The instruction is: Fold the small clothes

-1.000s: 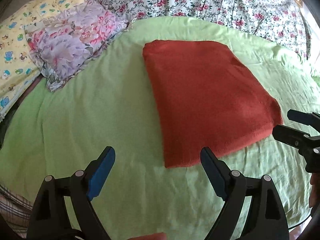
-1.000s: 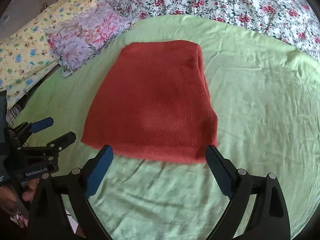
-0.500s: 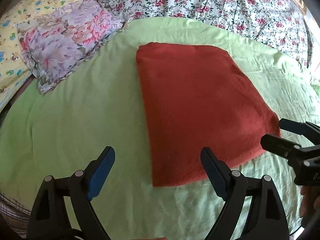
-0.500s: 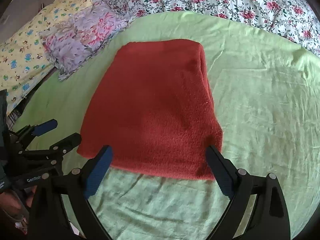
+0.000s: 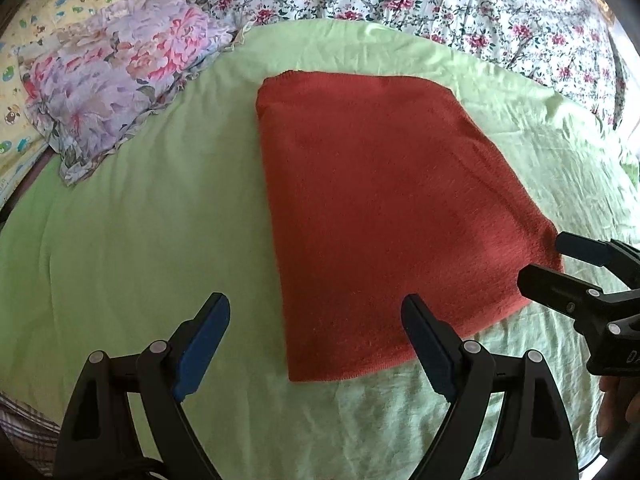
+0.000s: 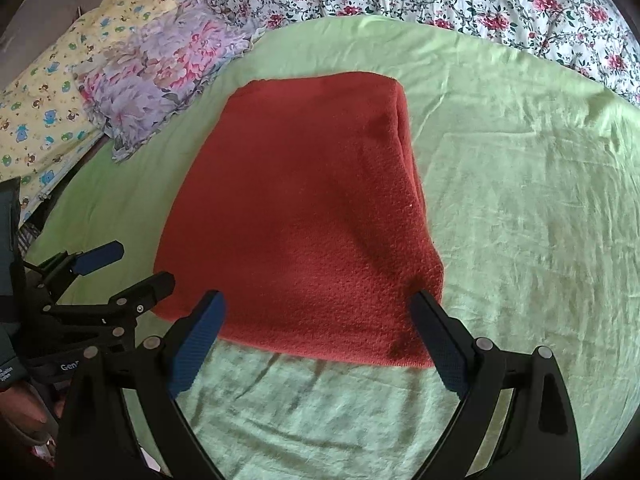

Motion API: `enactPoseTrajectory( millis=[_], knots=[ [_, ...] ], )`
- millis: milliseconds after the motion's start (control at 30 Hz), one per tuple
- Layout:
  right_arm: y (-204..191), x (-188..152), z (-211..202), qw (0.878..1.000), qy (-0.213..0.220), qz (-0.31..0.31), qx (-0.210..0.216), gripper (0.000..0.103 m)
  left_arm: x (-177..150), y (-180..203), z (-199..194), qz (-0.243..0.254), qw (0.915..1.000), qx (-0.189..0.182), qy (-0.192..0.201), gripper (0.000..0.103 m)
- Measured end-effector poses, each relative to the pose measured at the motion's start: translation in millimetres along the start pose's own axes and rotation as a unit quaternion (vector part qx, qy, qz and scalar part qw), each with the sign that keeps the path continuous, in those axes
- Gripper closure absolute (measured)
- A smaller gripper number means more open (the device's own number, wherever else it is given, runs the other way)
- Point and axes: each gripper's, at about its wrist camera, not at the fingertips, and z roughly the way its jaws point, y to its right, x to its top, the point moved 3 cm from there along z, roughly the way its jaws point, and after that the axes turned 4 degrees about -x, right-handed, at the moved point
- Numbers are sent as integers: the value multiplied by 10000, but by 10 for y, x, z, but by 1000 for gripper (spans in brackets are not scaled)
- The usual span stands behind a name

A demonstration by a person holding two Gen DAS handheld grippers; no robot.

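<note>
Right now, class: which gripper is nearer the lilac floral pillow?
Left. The left gripper sits at the red garment's corner facing the lilac floral pillow; the right gripper sits at its other near corner.

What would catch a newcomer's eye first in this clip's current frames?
The rust-red knit garment, already folded into a rough rectangle, lies flat in the middle of the pale green sheet. Both hand-held grippers sit open at its near edge, the left hand-held gripper by the near left corner and the right hand-held gripper straddling the near hem. A purple floral pillow rests at the far left.
</note>
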Motion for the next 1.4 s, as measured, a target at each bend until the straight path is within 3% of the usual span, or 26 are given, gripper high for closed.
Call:
enactPoseTrajectory(
  millis=[1400],
  knots=[
    [23,62,-21,10000,-22,-6,63,9,29,2,45,-10,9997,198,-123,15]
  ],
)
